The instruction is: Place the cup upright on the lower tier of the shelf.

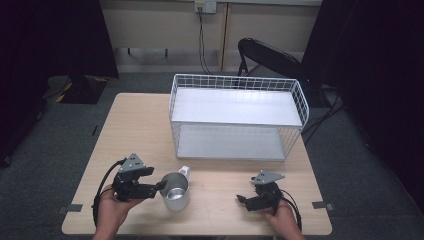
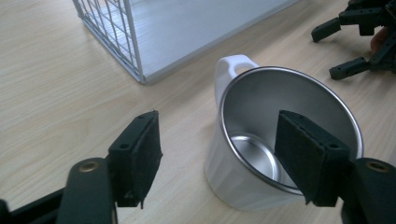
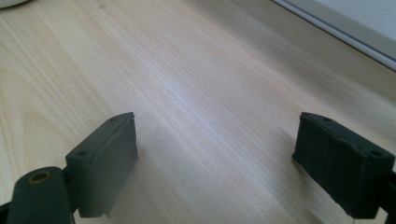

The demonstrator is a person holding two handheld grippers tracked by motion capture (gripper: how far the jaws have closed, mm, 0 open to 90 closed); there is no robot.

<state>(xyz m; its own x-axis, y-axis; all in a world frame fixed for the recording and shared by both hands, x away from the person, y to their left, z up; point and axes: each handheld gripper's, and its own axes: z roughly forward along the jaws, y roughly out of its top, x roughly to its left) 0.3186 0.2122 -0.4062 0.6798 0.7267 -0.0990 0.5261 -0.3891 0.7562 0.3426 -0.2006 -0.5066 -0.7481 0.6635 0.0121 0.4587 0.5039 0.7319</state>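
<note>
**Two open grippers, one cup about to be taken**

Two things share the wooden table [image 1: 145,125]: a large white wire rack [image 1: 237,117] with two shelves at the far side, and a small white cup [image 1: 176,191] with a bare metal inside near the front edge, just left of the middle, its handle toward the rack.

Judging by the pose, the step in hand is the grasp. The left gripper [image 1: 155,179] is at the cup, its jaws spread wide; in the left gripper view one pad [image 2: 312,156] hangs over the cup's [image 2: 280,140] mouth while the other [image 2: 140,154] stands outside the wall, apart from it, so the rim lies between them, not yet pinched.

The right gripper [image 1: 245,201] waits well apart at the table's right, jaws likewise parted over bare wood and holding nothing.

Next, I judge, the left jaws need to close squarely on the wall without tipping the cup, then lift it, probably toward a shelf.
</note>
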